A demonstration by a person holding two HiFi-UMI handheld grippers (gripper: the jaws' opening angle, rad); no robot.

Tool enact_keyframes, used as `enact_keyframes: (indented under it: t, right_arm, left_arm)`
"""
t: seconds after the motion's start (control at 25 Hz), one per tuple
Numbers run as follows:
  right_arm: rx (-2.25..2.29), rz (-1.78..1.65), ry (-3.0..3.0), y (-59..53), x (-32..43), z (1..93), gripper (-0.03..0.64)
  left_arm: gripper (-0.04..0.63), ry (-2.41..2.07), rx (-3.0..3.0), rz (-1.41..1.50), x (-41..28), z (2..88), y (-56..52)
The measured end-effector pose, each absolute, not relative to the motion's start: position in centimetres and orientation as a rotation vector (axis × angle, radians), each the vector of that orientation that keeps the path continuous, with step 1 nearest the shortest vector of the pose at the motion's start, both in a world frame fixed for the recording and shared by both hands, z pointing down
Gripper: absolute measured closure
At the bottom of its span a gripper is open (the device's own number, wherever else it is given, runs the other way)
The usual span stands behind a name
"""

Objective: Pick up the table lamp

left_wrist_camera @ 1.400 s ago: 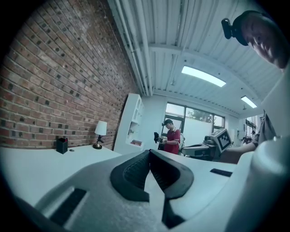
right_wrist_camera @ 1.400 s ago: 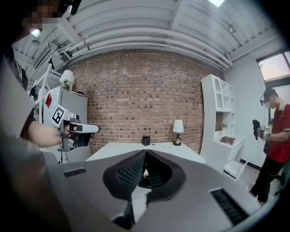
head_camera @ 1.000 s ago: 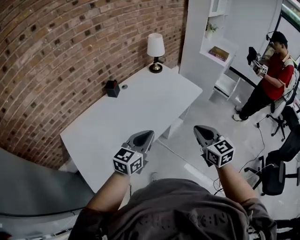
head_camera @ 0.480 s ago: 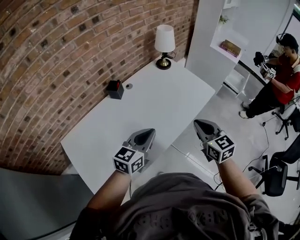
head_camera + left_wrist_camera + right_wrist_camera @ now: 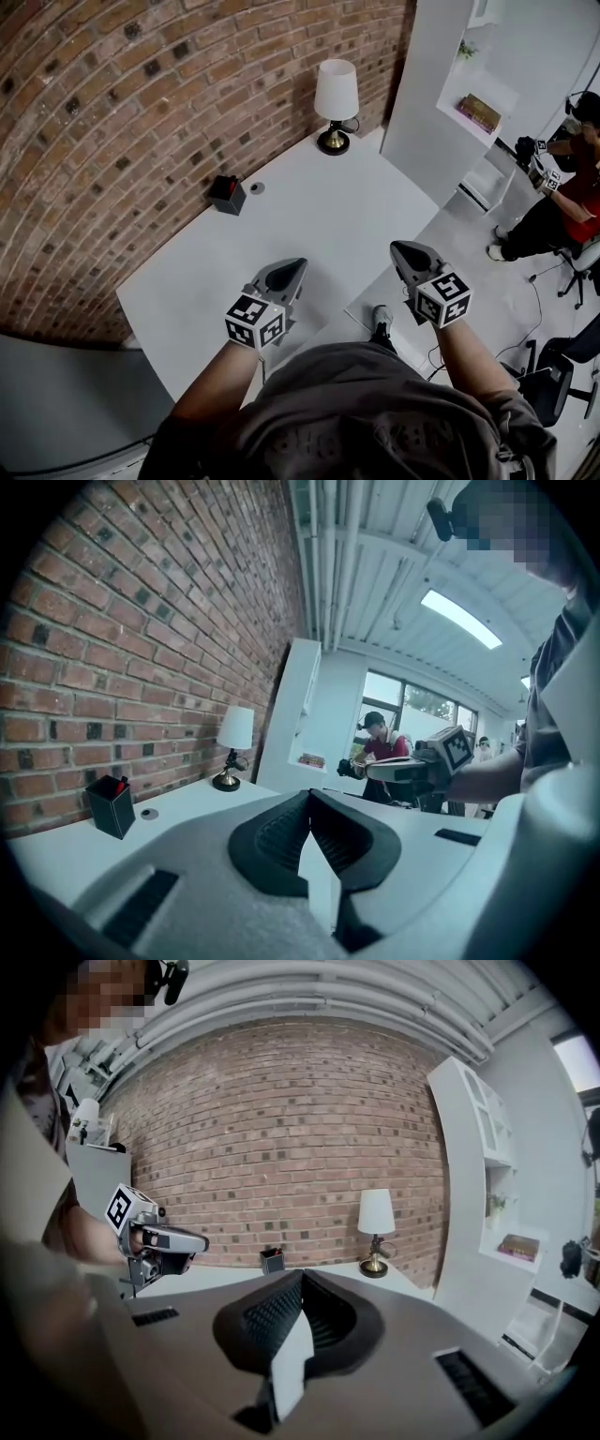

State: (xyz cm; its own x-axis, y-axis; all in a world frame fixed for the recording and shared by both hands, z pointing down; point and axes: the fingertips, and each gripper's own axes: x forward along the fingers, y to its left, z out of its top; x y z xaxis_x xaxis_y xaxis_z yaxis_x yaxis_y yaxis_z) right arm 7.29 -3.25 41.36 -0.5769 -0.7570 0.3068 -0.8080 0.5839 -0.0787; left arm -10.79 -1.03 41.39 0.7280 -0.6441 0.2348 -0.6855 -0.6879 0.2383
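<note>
Lamp: table lamp with a white fabric shade, thin dark stem and round brass-coloured base [image 5: 336,105] — upright at the far end of the white rectangular table [image 5: 309,220], close to the red brick wall [image 5: 141,103] and beside the tall white shelving unit [image 5: 433,89].
Long axis: vertical, with the shade on top, the slim stem below it and the base flat on the tabletop.
Left gripper [image 5: 299,265]: jaws pressed together with nothing between them, held over the table's near edge.
Right gripper [image 5: 397,247]: likewise closed and empty, held beyond the table's near corner, above the floor.
Bearing: lamp ahead of both noses and well apart from them, roughly between their two lines — neither gripper plainly the nearer.
Likely next: a long reach forward along the table, with the jaws spread before meeting the stem.
Further out: small black box holding something red [image 5: 227,194] near the wall, with a round grey disc [image 5: 257,187] just beside it; another person [image 5: 562,202] at the room's right.
</note>
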Motion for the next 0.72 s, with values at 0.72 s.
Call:
enact_keyframes:
  t: [0.72]
  right_arm:
    - [0.858, 0.255, -2.703, -25.7, 15.6, 46.7, 0.623]
  left_arm:
    - [0.591, -1.459, 2.394, 0.115, -2.0, 44.7, -20.4]
